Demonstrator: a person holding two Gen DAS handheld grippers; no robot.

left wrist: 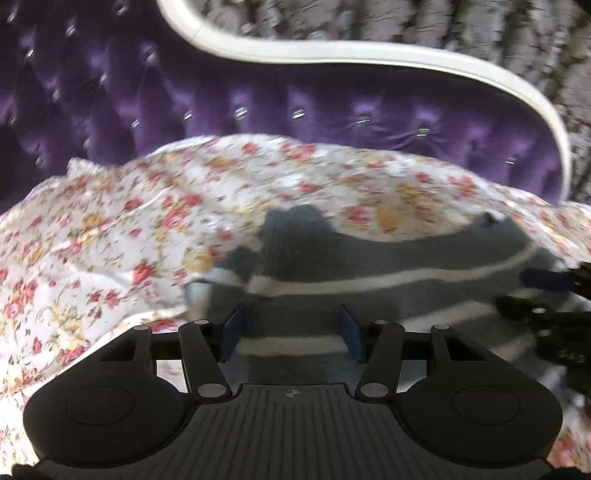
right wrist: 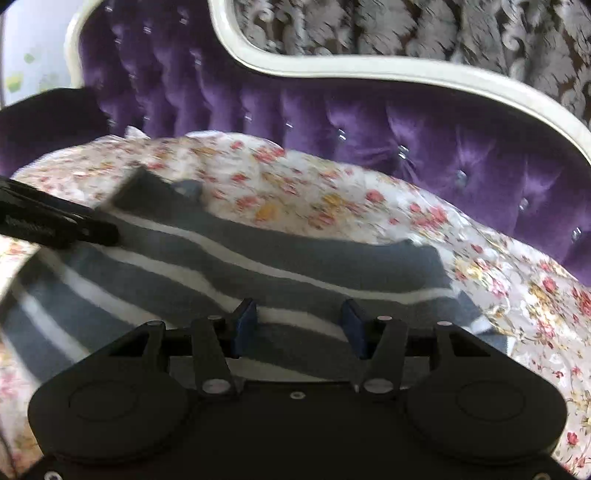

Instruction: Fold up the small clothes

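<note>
A small grey garment with white stripes lies spread on a floral sheet. It also shows in the right wrist view. My left gripper is open, its blue pads apart just above the garment's near part. My right gripper is open too, hovering over the garment's near edge. The right gripper shows at the right edge of the left wrist view. The left gripper shows at the left edge of the right wrist view. Both views are blurred by motion.
The floral sheet covers a bed. Behind it stands a purple tufted headboard with a white curved frame. A patterned grey wall is behind that.
</note>
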